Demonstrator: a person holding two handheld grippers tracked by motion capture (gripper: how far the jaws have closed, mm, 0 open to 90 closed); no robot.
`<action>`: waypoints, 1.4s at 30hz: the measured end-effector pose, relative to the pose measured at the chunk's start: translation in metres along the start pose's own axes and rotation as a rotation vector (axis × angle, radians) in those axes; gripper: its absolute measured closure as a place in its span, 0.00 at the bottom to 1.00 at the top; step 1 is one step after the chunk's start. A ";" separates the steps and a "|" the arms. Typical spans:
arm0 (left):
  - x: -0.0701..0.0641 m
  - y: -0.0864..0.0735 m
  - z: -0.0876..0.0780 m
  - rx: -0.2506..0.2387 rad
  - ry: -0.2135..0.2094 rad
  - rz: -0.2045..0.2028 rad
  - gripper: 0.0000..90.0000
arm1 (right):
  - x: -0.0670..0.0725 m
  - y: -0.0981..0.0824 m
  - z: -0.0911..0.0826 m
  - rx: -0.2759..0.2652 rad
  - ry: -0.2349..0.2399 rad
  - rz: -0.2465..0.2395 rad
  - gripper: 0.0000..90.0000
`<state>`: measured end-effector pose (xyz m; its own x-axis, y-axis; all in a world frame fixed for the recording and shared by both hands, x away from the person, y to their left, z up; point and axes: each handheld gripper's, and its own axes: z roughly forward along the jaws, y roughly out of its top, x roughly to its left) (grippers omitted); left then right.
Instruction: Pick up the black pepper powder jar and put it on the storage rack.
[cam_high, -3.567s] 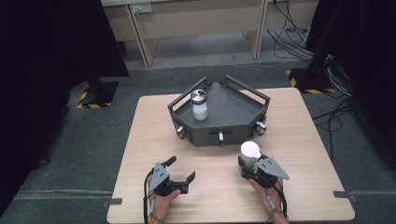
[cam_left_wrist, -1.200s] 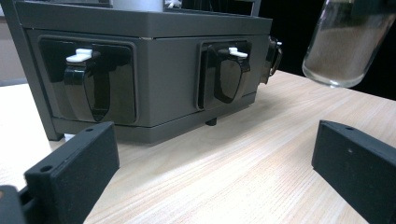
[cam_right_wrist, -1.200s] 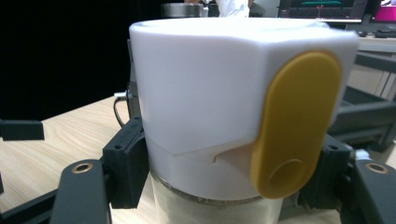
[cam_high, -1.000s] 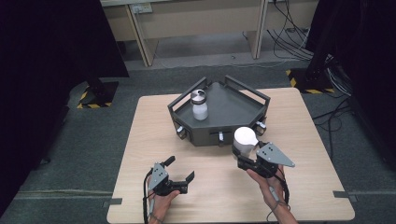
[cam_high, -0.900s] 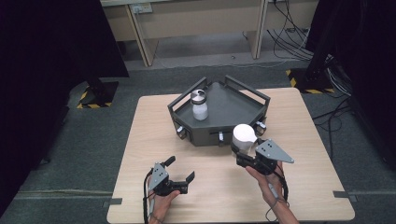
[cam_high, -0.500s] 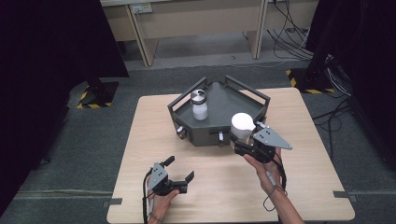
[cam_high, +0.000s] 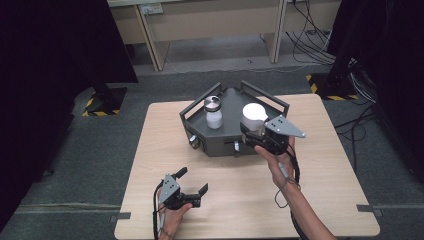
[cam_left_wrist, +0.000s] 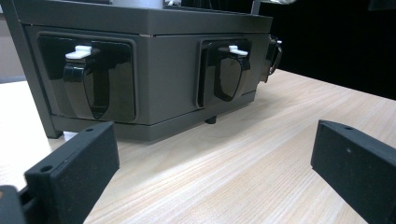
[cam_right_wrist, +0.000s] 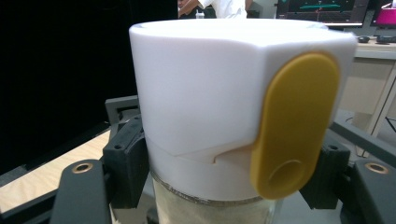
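My right gripper (cam_high: 256, 135) is shut on a jar with a white cap (cam_high: 254, 114) and holds it upright over the front right part of the dark grey tray (cam_high: 231, 99). In the right gripper view the white cap (cam_right_wrist: 205, 93) has a yellow oval tab (cam_right_wrist: 292, 126), and both black jaws clamp the jar just under it. A second jar with a silver lid (cam_high: 213, 112) stands inside the tray at the left. My left gripper (cam_high: 191, 184) rests open near the table's front edge. Its black fingers (cam_left_wrist: 74, 172) face the tray's front wall (cam_left_wrist: 173, 70), with bare wood between them.
The tray's front wall carries two glossy black latches (cam_left_wrist: 93, 84) with white tabs. The wooden table (cam_high: 330, 165) stretches bare to the right and front of the tray. Cables and black stands lie on the floor behind the table.
My right gripper has lifted the white-capped jar from the table and carried it up and away, over the tray's front right edge. The left gripper has stayed put.
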<state>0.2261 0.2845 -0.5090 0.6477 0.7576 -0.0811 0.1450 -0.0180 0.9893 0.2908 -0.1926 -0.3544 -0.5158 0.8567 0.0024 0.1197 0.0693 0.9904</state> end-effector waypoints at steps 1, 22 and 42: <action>0.000 0.000 0.000 -0.001 0.000 -0.001 0.00 | 0.000 0.002 0.003 0.002 -0.001 0.001 0.34; 0.002 0.000 -0.001 0.001 0.000 -0.005 0.00 | -0.001 0.011 0.071 0.044 -0.080 0.039 0.34; 0.002 -0.002 0.000 0.005 -0.001 -0.012 0.00 | 0.004 0.007 0.099 0.069 -0.122 0.034 0.34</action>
<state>0.2275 0.2862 -0.5109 0.6463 0.7574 -0.0932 0.1566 -0.0121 0.9876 0.3740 -0.1382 -0.3615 -0.4040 0.9147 0.0150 0.1958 0.0704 0.9781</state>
